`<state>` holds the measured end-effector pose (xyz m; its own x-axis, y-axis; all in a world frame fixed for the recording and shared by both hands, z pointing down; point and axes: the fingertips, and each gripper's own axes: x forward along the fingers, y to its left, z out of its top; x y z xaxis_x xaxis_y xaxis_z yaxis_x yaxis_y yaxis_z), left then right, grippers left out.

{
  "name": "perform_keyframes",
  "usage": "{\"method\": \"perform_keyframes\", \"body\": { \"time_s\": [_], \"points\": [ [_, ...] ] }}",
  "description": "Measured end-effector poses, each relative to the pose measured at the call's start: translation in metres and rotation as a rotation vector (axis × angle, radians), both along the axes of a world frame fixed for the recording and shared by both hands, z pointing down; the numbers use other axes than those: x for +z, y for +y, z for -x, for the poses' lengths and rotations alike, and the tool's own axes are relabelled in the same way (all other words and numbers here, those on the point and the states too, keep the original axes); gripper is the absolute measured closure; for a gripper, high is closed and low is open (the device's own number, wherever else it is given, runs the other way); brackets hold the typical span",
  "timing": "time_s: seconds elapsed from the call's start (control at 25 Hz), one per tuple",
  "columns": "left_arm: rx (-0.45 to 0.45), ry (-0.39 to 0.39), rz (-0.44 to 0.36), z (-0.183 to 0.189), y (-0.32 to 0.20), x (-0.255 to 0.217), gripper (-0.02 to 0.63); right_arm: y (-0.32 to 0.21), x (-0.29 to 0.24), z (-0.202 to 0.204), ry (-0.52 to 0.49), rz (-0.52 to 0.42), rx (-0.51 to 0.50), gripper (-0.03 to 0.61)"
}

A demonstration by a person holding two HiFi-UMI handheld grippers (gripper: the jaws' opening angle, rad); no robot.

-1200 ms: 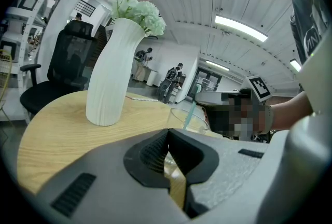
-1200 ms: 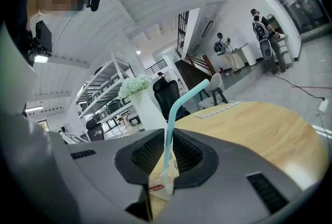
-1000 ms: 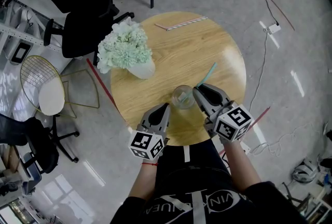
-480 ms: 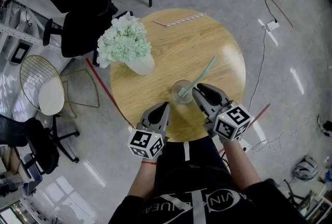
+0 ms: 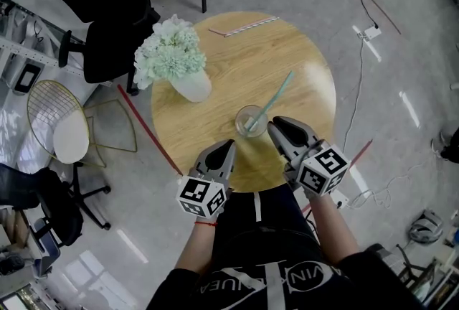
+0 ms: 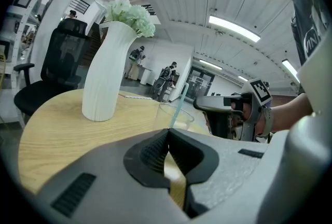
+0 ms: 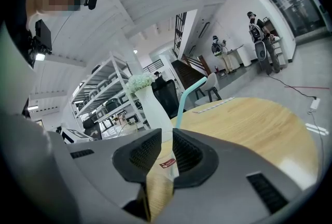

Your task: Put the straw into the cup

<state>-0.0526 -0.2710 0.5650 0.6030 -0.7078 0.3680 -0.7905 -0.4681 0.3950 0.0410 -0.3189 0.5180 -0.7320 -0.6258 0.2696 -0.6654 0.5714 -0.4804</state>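
A clear plastic cup (image 5: 250, 120) stands on the round wooden table (image 5: 222, 79) near its front edge. A teal straw (image 5: 271, 102) stands in the cup and leans up to the right, over the rim. My right gripper (image 5: 277, 126) sits just right of the cup with its jaws a little apart and nothing between them; in the right gripper view the straw (image 7: 181, 101) rises beyond the gripper (image 7: 165, 140). My left gripper (image 5: 225, 152) rests front left of the cup, shut and empty. The left gripper view shows the cup (image 6: 176, 115) and straw (image 6: 179, 105) past the gripper (image 6: 167, 135).
A white vase of pale green flowers (image 5: 174, 61) stands at the table's left. A pink-striped paper strip (image 5: 242, 26) lies at the far edge. Black office chairs (image 5: 107, 36) and a wire chair (image 5: 61, 122) stand to the left. A cable (image 5: 358, 93) runs along the floor on the right.
The straw went from my right gripper's tips into the cup, where it leans free. The right gripper drew back slightly. The left gripper held still.
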Motion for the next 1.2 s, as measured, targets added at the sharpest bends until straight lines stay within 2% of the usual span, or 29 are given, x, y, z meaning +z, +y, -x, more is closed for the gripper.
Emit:
{"method": "perform_keyframes", "body": {
  "time_s": [0.24,0.44,1.2],
  "points": [
    [0.026,0.002,-0.012,-0.001,-0.001,-0.001,0.607,0.002,-0.003,-0.001,-0.011,-0.017,0.017,0.550],
    [0.051,0.008,-0.033,-0.003,0.021,-0.011,0.607,0.032,-0.015,-0.001,-0.011,-0.038,0.029,0.572],
    [0.099,0.036,-0.126,0.009,0.046,-0.053,0.607,0.076,-0.044,0.018,0.044,-0.099,0.036,0.575]
  ]
}}
